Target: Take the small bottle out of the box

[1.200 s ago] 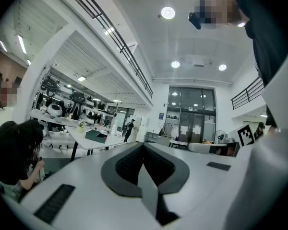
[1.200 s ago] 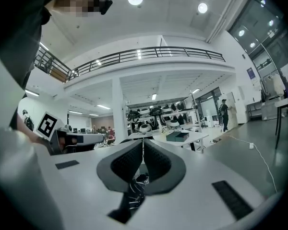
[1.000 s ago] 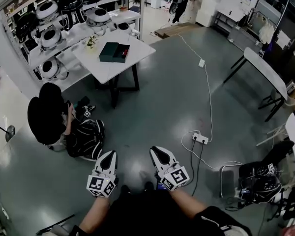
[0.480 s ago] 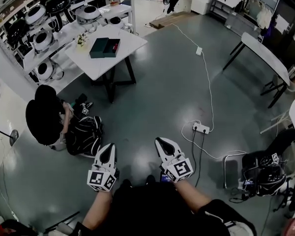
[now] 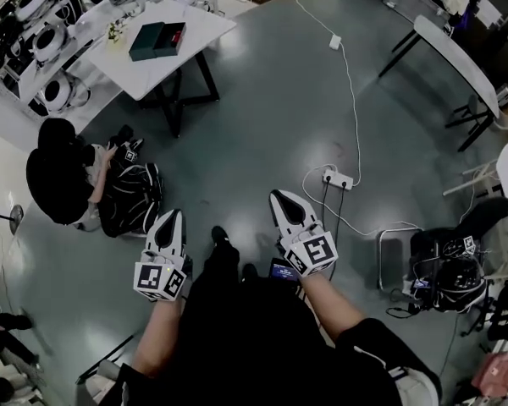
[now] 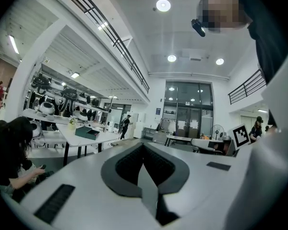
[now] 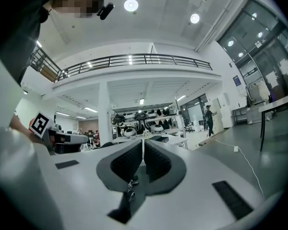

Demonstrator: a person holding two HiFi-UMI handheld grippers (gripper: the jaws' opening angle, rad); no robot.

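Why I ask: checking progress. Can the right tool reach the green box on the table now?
Probably not: the box lies on the table, far across the floor from the right tool; the walk there looks open.

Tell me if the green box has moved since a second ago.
No. The green box keeps its spot on the white table; the camera shifted.

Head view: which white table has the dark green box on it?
The square table at upper left, just beyond the seated person, bears the box; the long table at upper right carries none.
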